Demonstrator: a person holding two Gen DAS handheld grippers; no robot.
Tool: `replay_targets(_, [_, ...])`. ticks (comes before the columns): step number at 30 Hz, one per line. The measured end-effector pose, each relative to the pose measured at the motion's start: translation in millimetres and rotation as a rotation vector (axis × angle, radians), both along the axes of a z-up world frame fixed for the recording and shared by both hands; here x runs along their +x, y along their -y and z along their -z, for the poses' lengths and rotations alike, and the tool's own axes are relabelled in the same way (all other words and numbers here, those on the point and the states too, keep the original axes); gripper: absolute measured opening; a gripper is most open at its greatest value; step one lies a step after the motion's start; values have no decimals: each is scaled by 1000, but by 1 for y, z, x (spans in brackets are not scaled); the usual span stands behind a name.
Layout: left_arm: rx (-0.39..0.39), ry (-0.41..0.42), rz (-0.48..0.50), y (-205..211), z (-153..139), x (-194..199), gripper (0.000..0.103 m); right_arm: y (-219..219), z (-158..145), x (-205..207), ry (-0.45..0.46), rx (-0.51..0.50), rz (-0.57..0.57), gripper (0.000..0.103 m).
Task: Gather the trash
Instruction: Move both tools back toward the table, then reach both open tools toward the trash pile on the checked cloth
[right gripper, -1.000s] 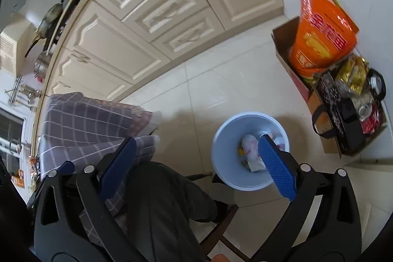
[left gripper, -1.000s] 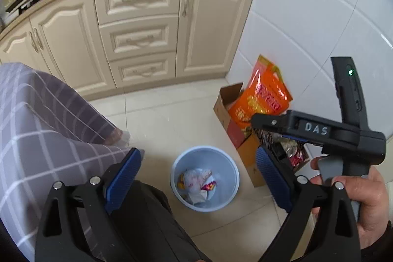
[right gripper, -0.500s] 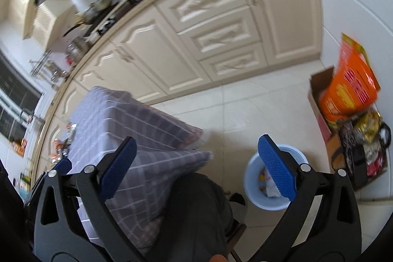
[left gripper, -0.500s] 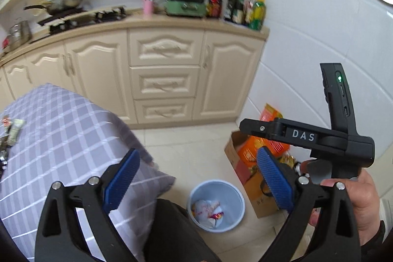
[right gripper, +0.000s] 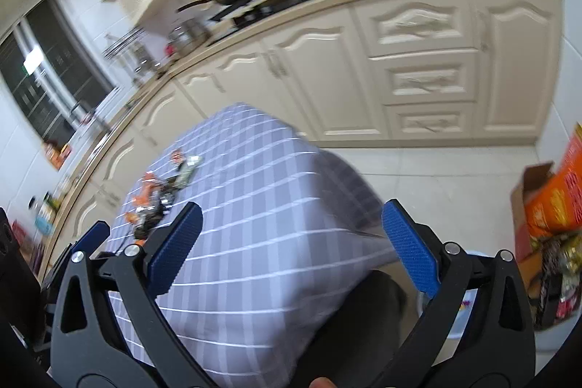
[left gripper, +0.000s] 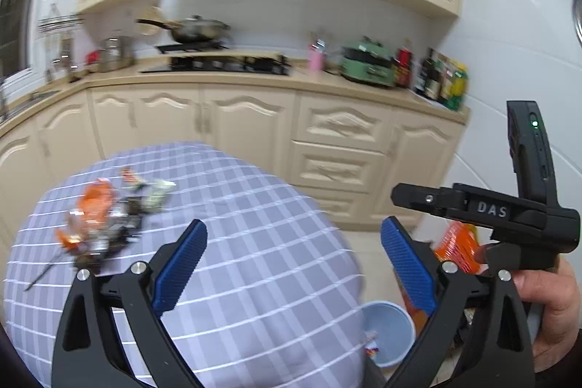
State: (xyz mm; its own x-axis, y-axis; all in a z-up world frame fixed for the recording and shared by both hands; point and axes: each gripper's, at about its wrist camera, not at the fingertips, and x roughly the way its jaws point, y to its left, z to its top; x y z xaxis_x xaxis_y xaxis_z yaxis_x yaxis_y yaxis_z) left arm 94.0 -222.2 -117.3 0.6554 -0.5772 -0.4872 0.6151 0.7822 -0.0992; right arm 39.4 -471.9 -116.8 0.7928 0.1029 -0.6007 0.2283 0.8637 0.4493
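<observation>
A pile of wrappers and scraps (left gripper: 105, 224) lies on the checked purple tablecloth (left gripper: 254, 242) at the left; it also shows in the right wrist view (right gripper: 160, 195). A light blue trash bin (left gripper: 387, 333) stands on the floor beside the table, with some trash inside. My left gripper (left gripper: 294, 264) is open and empty above the table. My right gripper (right gripper: 291, 246) is open and empty above the table's near edge. The right gripper's body (left gripper: 509, 217) shows in the left wrist view, held by a hand.
Cream kitchen cabinets (left gripper: 338, 151) with a stove and pan (left gripper: 196, 31) run along the back. A cardboard box with an orange bag (right gripper: 553, 202) sits on the tiled floor at the right wall. Bottles and a green appliance (left gripper: 367, 64) stand on the counter.
Both grippers have swung up from the bin on the floor toward the table; the trash pile on the tablecloth has come into view. Both stay open and empty.
</observation>
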Motion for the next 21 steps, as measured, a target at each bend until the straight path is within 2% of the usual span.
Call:
replay_targets(4, [-7,31,-97,-45,-5,10,95,-42,-10,25,11,-33,-79,97])
replay_targets(9, [-19,19,-226,-105,2,31,95,-97,-12,58,11,-70,-175,97])
replay_targets(14, [-15,-1,-337,-157,15,50,95,-145,-1,93,-16,-97,-247,97])
replay_targets(21, [36,-24,-454,-215,38,82,95,-211,20,143,-57,-140,-354,97])
